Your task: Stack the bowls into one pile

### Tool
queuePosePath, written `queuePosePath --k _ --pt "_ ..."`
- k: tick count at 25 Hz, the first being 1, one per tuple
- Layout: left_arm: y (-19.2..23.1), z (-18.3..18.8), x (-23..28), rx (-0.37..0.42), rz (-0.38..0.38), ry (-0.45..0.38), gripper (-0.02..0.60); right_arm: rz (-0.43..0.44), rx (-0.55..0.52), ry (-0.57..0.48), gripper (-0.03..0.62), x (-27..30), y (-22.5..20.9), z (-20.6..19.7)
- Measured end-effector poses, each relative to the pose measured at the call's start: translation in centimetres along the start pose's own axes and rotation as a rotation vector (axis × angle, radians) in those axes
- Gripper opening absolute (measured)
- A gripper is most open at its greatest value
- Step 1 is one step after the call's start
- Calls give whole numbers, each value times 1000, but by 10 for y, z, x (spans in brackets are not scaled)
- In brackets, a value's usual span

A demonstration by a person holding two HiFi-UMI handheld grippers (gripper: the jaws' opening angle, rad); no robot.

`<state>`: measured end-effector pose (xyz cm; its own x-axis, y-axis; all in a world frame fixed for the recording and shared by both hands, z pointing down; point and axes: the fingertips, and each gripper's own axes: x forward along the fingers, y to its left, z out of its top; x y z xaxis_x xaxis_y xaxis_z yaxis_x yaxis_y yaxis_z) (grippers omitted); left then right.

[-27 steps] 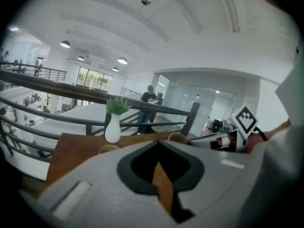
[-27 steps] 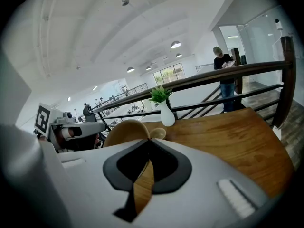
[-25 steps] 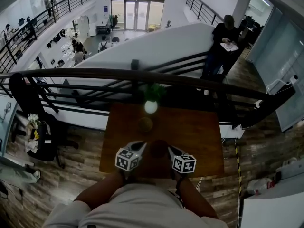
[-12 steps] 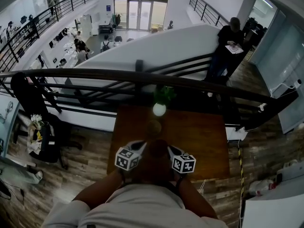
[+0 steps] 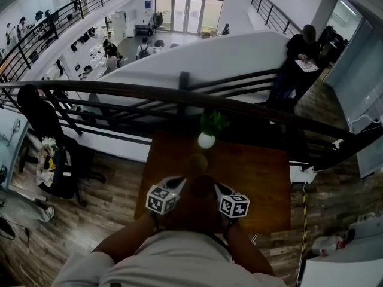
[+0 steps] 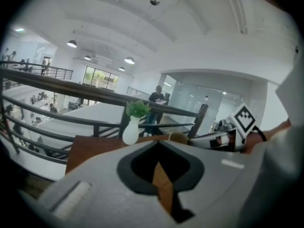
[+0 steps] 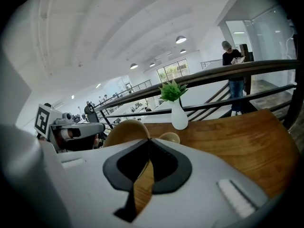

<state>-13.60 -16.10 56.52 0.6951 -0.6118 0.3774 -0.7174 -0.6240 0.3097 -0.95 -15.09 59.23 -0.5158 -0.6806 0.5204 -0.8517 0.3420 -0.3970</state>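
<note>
A: Bowls — where are they?

B: Big bowl [image 5: 202, 186] is between both tongs, near the desk's [image 5: 263, 184] front edge. Left tongs [image 5: 179, 184] and right tongs [image 5: 216, 188] point forward, a bit down, each pinched shut on its rim. Small bowl [image 5: 196, 162] sits just ahead — then the vase [image 5: 206, 140] with a plant, by the railing [image 5: 119, 91]. Open desk on the right.
</note>
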Motion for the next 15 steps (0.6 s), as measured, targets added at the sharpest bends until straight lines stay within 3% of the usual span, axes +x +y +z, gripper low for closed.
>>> queuePosePath --k 15 --pt "42 1 57 -50 37 23 5 21 -1 43 17 53 -43 32"
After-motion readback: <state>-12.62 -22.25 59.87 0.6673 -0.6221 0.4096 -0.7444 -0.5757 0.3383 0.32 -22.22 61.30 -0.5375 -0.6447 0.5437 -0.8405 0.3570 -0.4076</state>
